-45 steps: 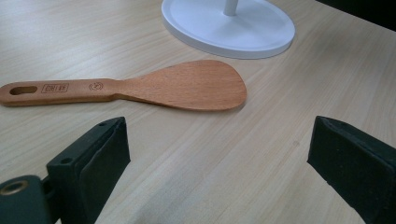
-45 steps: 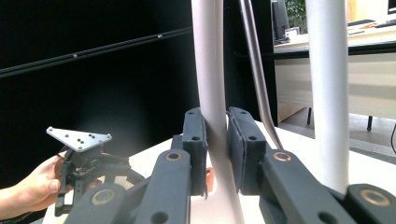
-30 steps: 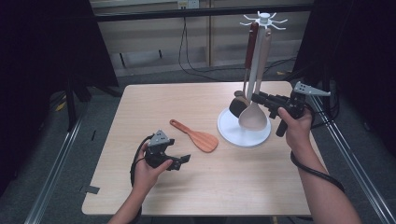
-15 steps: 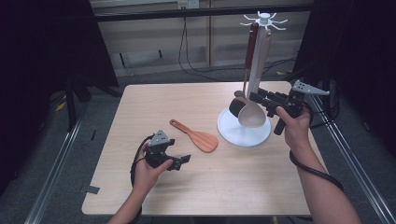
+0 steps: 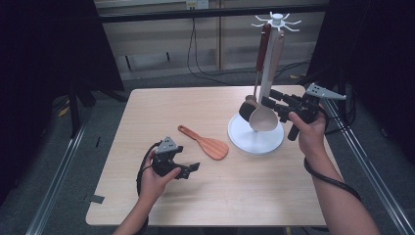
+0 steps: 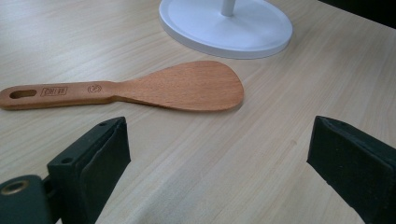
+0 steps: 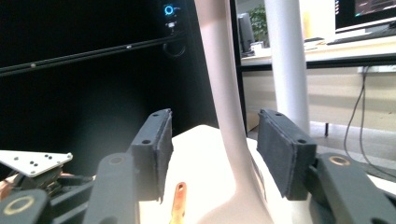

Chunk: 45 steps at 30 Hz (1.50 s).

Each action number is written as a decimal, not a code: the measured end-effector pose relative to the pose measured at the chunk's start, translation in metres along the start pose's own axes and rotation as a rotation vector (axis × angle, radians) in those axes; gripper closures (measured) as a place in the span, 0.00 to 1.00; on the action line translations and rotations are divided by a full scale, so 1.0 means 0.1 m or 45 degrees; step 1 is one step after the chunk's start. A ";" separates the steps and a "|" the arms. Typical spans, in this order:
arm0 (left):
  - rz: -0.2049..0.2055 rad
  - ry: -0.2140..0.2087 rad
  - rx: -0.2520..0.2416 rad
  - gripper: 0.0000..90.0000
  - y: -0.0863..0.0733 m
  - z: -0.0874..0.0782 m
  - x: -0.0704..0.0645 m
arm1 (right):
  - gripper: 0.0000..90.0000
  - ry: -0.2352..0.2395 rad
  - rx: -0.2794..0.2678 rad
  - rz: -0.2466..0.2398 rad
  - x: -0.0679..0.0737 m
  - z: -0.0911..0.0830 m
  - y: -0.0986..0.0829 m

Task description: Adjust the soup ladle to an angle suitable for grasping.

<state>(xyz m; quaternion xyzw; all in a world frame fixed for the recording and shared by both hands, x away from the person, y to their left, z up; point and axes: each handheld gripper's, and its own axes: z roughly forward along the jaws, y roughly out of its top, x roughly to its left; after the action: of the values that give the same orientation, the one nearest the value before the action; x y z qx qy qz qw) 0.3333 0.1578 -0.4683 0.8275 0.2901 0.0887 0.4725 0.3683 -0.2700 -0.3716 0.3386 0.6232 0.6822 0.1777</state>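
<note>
- Pale beige ladle (image 5: 265,116) hangs by its long handle from the white utensil stand (image 5: 256,139), its bowl low over the stand's round base; this is what my right claw (image 5: 272,98) is at.
- My right claw is open, a black jaw on each side of the ladle's handle. In the right gripper view the handle (image 7: 224,112) rises between the pads (image 7: 282,151), nearer the right-hand one; I cannot tell whether either pad touches it.
- Beside the ladle, a dark-handled utensil (image 5: 262,49) hangs from the same stand, its dark head (image 5: 246,109) low by the ladle's bowl.
- My left claw (image 5: 187,170) rests low over the light wooden surface (image 5: 205,196), held wide open and gripping nothing.
- Flat on the surface lies a reddish-brown wooden rice paddle (image 5: 206,144), between my left claw and the stand's base. In the left gripper view its blade (image 6: 187,85) lies just ahead of my open jaws, near the white base (image 6: 226,28).
- My two claws are well apart.
</note>
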 end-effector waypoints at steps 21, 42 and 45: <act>-0.015 0.003 0.003 0.06 -0.02 0.00 0.02 | 0.72 -0.207 -0.304 -0.198 0.24 -0.12 0.33; -0.014 -0.005 0.004 0.06 -0.03 0.03 0.03 | 1.00 -0.360 -0.472 -0.231 0.29 -0.09 0.59; -0.016 -0.011 0.003 0.06 -0.03 0.02 0.03 | 1.00 -0.366 -0.460 -0.245 0.32 -0.07 0.65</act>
<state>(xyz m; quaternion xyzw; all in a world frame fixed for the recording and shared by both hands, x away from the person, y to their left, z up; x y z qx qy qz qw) 0.3356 0.1592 -0.4728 0.8265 0.2933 0.0820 0.4734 0.3523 -0.2641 -0.3010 0.3341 0.4889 0.7071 0.3865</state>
